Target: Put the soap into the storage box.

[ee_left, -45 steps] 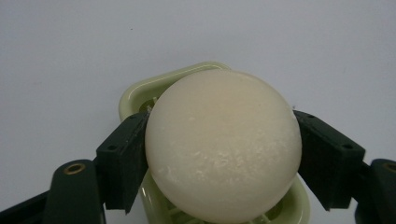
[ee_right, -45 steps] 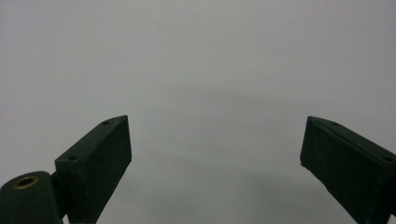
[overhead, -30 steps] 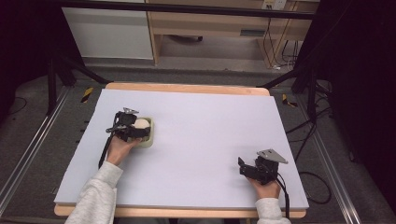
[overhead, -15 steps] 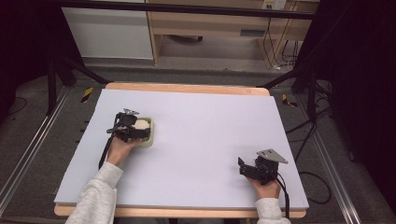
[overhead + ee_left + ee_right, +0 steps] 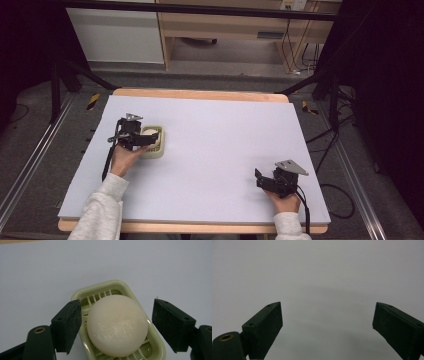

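Over the soap dish (image 5: 120,290), the left gripper (image 5: 116,326) straddles the soap (image 5: 117,325), jaws wide.

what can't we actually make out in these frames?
- Soap dish: near end cut off by the bottom edge of the left gripper view; much of its slatted floor is covered by the round soap.
- In the high view, the left tool overlaps the dish, so its jaw gap is too small to judge there.
- Right tool: the right gripper view offers just blurred grey table past its jaws.
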`<state>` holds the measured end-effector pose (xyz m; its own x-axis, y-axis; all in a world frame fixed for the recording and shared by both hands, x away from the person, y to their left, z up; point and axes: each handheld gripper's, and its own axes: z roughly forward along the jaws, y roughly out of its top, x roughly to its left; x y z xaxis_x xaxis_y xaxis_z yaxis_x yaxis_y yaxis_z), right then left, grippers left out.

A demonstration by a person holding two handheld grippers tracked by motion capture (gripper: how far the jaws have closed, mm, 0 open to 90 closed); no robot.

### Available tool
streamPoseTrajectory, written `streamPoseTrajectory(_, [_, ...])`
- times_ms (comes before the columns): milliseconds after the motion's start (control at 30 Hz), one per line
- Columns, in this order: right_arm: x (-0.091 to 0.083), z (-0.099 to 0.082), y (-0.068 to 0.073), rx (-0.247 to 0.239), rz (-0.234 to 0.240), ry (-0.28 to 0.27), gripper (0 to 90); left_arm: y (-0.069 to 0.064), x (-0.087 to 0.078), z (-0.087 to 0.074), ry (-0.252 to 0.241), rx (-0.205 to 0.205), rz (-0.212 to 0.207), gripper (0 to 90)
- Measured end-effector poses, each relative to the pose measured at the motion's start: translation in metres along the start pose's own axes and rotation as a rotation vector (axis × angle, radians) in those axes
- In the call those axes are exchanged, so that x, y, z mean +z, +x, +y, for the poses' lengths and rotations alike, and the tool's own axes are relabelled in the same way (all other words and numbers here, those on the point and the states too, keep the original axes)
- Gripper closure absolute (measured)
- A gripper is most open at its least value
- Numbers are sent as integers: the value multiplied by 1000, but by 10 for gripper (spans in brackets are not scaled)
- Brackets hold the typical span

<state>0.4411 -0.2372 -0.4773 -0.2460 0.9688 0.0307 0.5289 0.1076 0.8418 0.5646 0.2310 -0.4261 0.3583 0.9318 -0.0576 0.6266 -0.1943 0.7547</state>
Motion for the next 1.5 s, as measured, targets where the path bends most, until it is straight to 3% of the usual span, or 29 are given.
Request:
streamPoseTrajectory(400, [-2,0,-1,11,-4,-7,96,-7,-20,-1,-38,14,-16,212])
streamPoseTrajectory(667, [-3,0,-2,10,-8,-10,96,-14,-36,-15,-72,29,-16,206])
streamPoseTrajectory(833, [-3,0,-2,11,-9,-11,96,-13,-45,-30,-89,27,-11,195])
streamPoseTrajectory(1200, [-5,0,-8,22,-20,-14,90,-1,-60,-67,-129,33,49,187])
streamPoseTrajectory(1500, [-7,-1,-12,26,-31,-13,83,7,-61,-98,-66,45,49,185])
